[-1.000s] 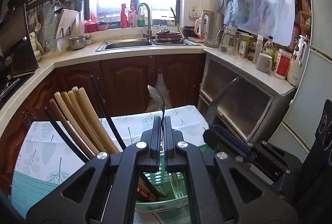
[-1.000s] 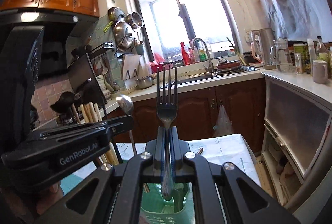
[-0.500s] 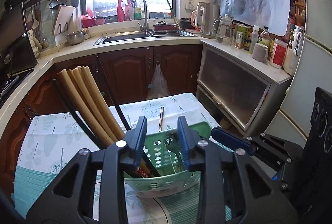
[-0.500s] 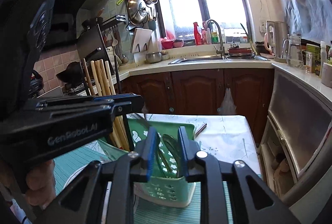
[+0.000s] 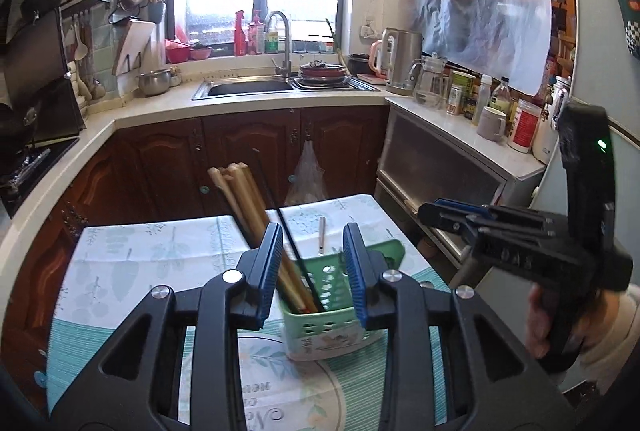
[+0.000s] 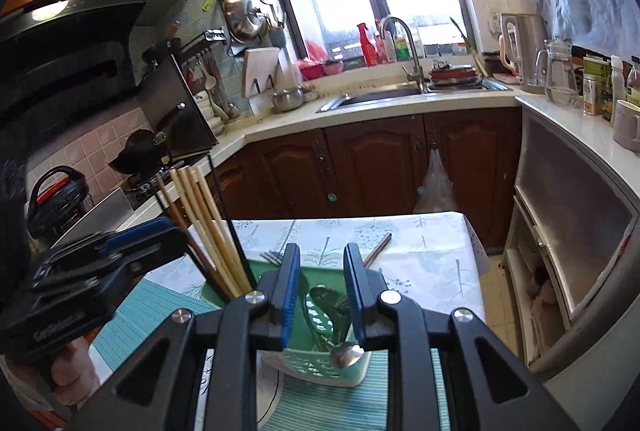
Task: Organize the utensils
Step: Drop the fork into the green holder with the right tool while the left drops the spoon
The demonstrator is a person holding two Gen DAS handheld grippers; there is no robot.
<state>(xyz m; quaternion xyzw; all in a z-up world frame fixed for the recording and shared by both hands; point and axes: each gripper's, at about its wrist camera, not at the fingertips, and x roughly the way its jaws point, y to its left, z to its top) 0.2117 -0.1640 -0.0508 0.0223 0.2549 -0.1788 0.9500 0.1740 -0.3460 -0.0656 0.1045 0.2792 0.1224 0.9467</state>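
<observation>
A green plastic basket (image 5: 320,331) stands on the table and holds wooden chopsticks (image 5: 244,199), black chopsticks (image 5: 276,215) and metal cutlery (image 6: 320,307). My left gripper (image 5: 312,263) hovers open just in front of and above the basket, with nothing between its blue pads. My right gripper (image 6: 322,291) is open too, right over the basket (image 6: 308,363), its pads bare. Each gripper shows in the other's view: the right gripper (image 5: 452,215) at the right, the left gripper (image 6: 140,235) at the left. A loose utensil (image 5: 321,237) lies on the cloth behind the basket.
The table wears a leaf-print cloth (image 5: 140,263). Another utensil end (image 6: 272,257) lies behind the basket. Dark wooden cabinets (image 5: 248,151) and a sink counter (image 5: 248,87) stand beyond; a glass-fronted cabinet (image 6: 580,231) is close on the right. A hand (image 5: 536,315) holds the right gripper.
The left gripper was shut on a spoon and the right on a fork; both have opened, the cutlery now sits in the basket, and both grippers have pulled back and up.
</observation>
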